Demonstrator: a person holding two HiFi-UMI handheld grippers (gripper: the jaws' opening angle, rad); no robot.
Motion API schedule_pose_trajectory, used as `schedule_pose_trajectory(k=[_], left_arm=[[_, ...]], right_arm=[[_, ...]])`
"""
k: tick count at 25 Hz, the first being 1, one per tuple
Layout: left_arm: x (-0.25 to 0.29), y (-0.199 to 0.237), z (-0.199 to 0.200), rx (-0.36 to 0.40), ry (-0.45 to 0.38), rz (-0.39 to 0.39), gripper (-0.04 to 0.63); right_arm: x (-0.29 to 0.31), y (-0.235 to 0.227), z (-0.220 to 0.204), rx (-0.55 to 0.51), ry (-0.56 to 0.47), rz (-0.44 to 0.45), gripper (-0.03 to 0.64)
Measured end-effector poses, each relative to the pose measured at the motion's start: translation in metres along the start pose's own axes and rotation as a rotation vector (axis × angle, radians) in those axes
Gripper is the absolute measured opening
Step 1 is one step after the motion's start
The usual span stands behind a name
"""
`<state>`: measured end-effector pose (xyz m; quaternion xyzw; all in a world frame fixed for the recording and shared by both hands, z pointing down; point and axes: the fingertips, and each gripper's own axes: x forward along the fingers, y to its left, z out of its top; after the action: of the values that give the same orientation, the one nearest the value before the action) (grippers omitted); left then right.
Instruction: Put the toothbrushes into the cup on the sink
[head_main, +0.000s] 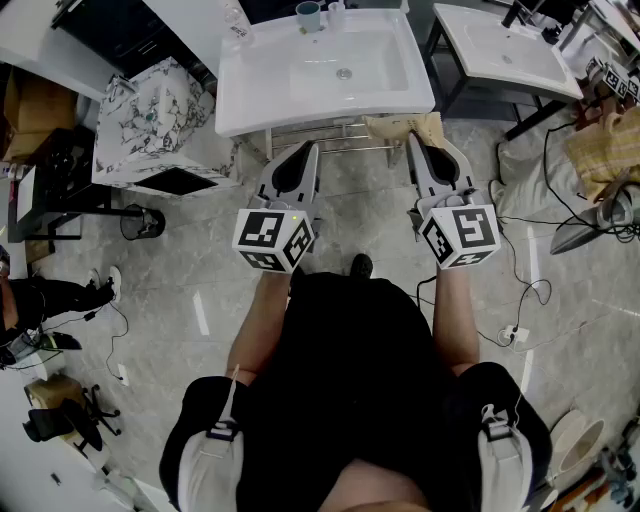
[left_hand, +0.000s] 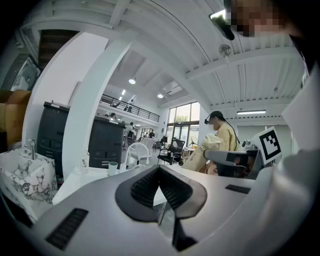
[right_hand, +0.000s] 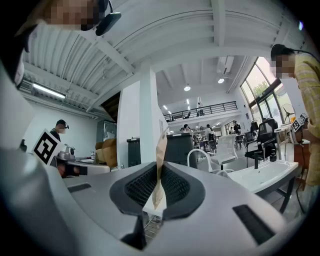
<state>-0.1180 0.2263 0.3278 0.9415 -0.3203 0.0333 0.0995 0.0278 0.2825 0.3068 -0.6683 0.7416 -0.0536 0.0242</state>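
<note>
Right now you hold both forearms straight out ahead of you, side by side, reaching toward the front edge of the white sink (head_main: 250, 100). Your left tool (head_main: 308, 152) is pinched together with nothing between its pads. Your right tool (head_main: 415, 140) is clamped on a flat tan paper packet (head_main: 395, 127), which stands edge-up in its grip. The teal cup (head_main: 308, 15) sits at the sink's back rim, well apart from both tools.
</note>
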Motion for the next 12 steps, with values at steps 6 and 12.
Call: schedule_pose_trajectory(k=[6,12], left_arm=[[0.009,-0.017,-0.004,0.015,0.011,-0.007,0.015],[0.017,-0.031,-0.007,0.036,0.025,-0.017,0.015]], right_arm=[[-0.011,-0.012,-0.005,-0.009,0.010,0.001,0.051],[-0.019,-0.024,-0.006,0.039,0.001,-0.012,0.050]])
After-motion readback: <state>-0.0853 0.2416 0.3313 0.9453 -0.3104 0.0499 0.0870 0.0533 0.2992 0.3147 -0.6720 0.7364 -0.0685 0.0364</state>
